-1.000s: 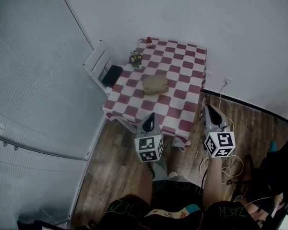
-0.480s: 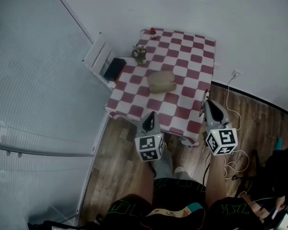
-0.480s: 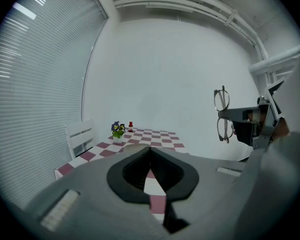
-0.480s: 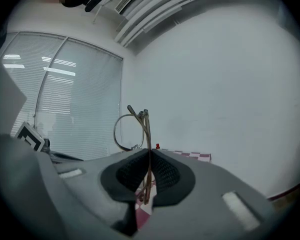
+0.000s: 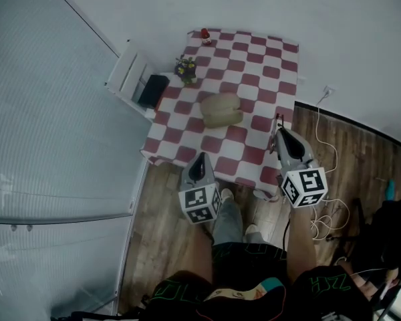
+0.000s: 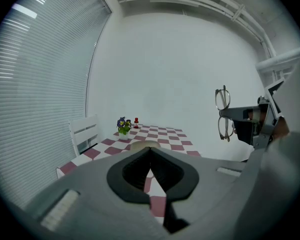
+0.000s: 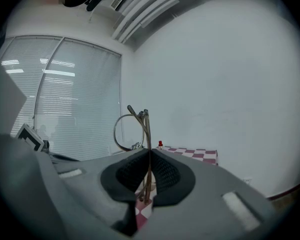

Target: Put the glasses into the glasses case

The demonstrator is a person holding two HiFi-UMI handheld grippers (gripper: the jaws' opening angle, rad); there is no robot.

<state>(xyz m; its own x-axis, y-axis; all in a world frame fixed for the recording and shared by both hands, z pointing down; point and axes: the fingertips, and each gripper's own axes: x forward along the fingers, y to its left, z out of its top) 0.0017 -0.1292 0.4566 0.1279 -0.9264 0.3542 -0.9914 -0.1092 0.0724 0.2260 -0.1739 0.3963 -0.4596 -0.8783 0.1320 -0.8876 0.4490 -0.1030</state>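
Note:
The glasses case (image 5: 221, 110), a tan soft pouch, lies near the middle of the checkered table (image 5: 267, 69). My right gripper (image 5: 279, 132) hovers over the table's near right edge, shut on the thin metal-framed glasses (image 7: 138, 123), which stick up from between its jaws. In the left gripper view the glasses (image 6: 223, 113) hang off to the right, and the case (image 6: 140, 144) peeks out just above the jaws. My left gripper (image 5: 202, 157) is shut and holds nothing, at the table's front edge.
A small flower pot (image 5: 185, 67) and a red bottle (image 5: 205, 36) stand at the table's far left. A white chair (image 5: 128, 79) with a dark cushion sits left of the table. Cables (image 5: 324, 219) trail on the wooden floor at right. The person's legs stand close to the table.
The person has stepped closer to the table. The right gripper with the glasses has moved up from beside the table's corner to over its near right edge. The left gripper stays at the front edge.

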